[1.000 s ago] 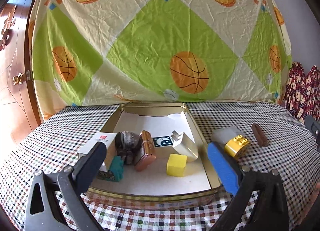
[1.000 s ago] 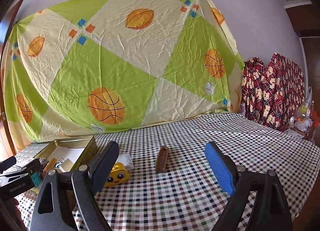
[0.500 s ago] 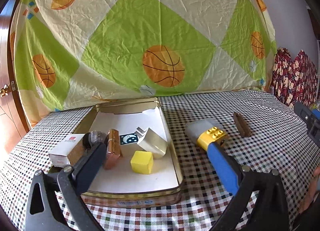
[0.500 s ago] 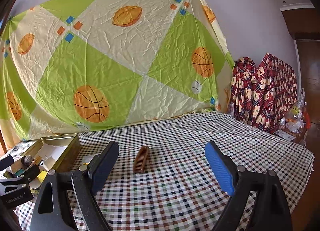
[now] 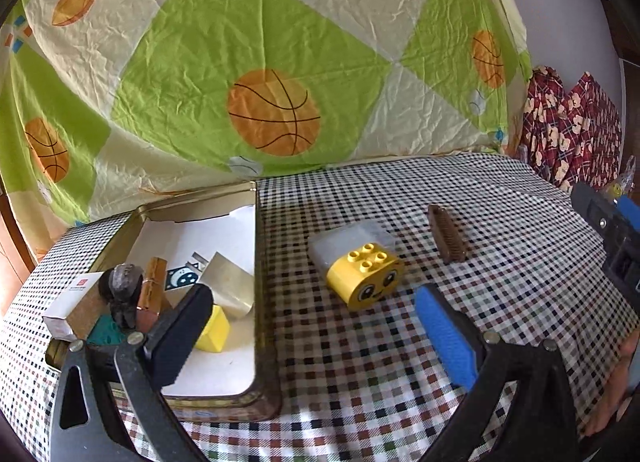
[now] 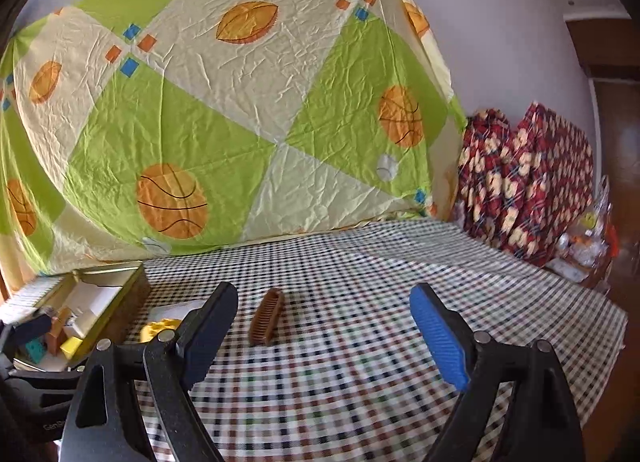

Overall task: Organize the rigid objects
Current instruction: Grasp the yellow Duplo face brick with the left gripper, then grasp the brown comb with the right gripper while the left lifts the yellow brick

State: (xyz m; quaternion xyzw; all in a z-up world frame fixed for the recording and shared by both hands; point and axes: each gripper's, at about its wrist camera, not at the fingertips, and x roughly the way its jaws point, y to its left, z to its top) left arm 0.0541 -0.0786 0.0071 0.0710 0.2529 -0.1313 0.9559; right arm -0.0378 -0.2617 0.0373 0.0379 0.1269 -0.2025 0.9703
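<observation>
Currently, both claws stand wide with nothing between the pads. The left claw [image 5: 316,326] hovers over the table [image 5: 400,374], its dark finger above the tin [image 5: 264,342] and its blue finger on the open cloth side. The right claw [image 6: 324,326] is likewise released, above the checked cloth.

Left wrist view only:
- The yellow brick [image 5: 366,276] lies on the table just right of the tin, face side toward the camera, four studs on top. It touches a pale translucent box [image 5: 352,240] behind it.
- The tin contents are legible: a white carton [image 5: 68,302] with a small red logo leaning over the left rim, a dark lump [image 5: 122,290], a copper-coloured block [image 5: 152,294], a teal piece [image 5: 105,332], a metallic pouch [image 5: 230,286] and a yellow cube [image 5: 214,330]. A card with a white-on-dark round mark [image 5: 182,277] lies on the white liner. The carton print is too small to read.
- Part of the right gripper body shows at the right edge.

Right wrist view only:
- The comb [image 6: 267,316] lies between the fingers' lines, well ahead of them, apart from the brick [image 6: 160,330], which is mostly hidden behind the dark finger.
- The left gripper body at the lower left carries partial white lettering; it is not readable in full.

Both views show the comb [image 5: 446,234] outside the tin.
</observation>
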